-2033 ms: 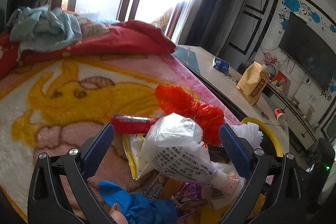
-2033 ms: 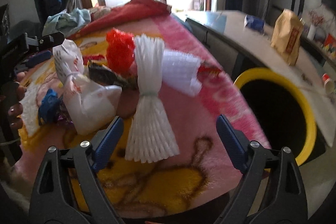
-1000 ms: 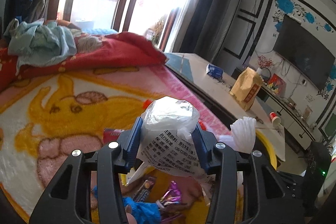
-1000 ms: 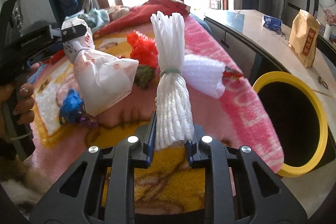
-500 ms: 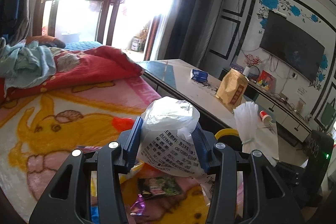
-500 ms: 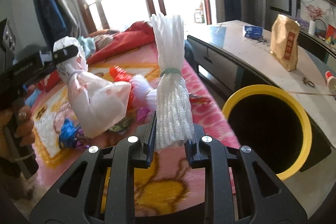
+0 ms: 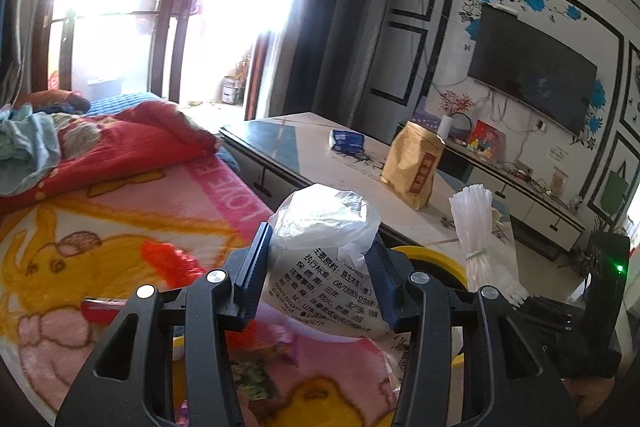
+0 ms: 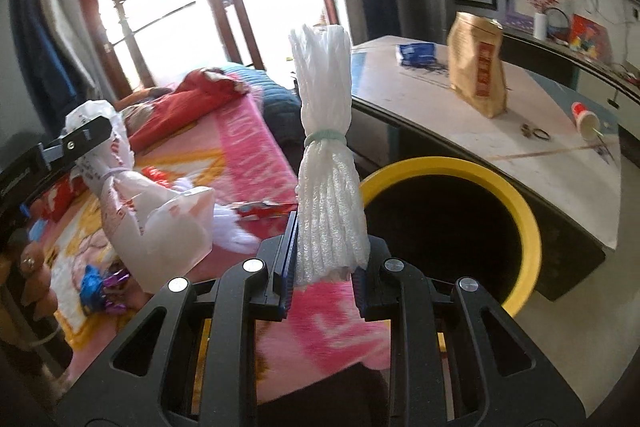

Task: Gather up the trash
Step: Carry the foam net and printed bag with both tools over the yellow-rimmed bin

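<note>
Grippers — bag (image 7: 324,259), foam bundle (image 8: 328,183) clamped

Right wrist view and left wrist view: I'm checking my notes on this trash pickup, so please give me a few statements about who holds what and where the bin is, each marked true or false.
1. The right hand-held gripper is shut on the white foam net bundle. True.
2. The left hand-held gripper is open, nothing between its fingers. False: it is shut on the white printed plastic bag.
3. The yellow-rimmed bin stands between the bed and the low table. True.
4. The foam net bundle is bound with a green band. True.
5. The brown paper bag is inside the bin. False: it stands upright on the table.
6. All the trash is off the blanket. False: a red wrapper and other scraps lie there.
</note>
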Action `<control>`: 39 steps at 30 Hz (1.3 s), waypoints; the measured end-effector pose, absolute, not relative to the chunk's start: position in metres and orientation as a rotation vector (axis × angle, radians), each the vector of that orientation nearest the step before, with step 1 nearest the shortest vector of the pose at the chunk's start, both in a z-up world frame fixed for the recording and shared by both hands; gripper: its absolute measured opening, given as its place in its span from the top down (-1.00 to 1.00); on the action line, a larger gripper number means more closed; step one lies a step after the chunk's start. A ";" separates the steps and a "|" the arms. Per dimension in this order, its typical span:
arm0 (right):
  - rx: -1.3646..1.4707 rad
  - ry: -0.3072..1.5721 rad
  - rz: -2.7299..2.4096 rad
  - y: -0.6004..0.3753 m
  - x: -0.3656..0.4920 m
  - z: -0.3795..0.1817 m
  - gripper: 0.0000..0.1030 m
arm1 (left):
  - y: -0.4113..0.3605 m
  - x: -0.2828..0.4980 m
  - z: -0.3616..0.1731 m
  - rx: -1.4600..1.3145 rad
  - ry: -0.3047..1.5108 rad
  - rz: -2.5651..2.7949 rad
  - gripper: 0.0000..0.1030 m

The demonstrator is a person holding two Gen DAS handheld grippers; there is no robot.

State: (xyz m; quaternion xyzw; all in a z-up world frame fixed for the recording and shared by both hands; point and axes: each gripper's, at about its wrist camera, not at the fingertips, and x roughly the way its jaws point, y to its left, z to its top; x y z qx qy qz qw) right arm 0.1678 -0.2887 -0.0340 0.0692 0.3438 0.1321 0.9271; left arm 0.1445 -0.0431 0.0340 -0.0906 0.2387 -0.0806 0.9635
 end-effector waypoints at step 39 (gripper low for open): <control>0.340 0.844 0.096 -0.379 0.188 -0.081 0.67 | -0.188 0.228 -0.014 0.029 0.574 -0.211 0.05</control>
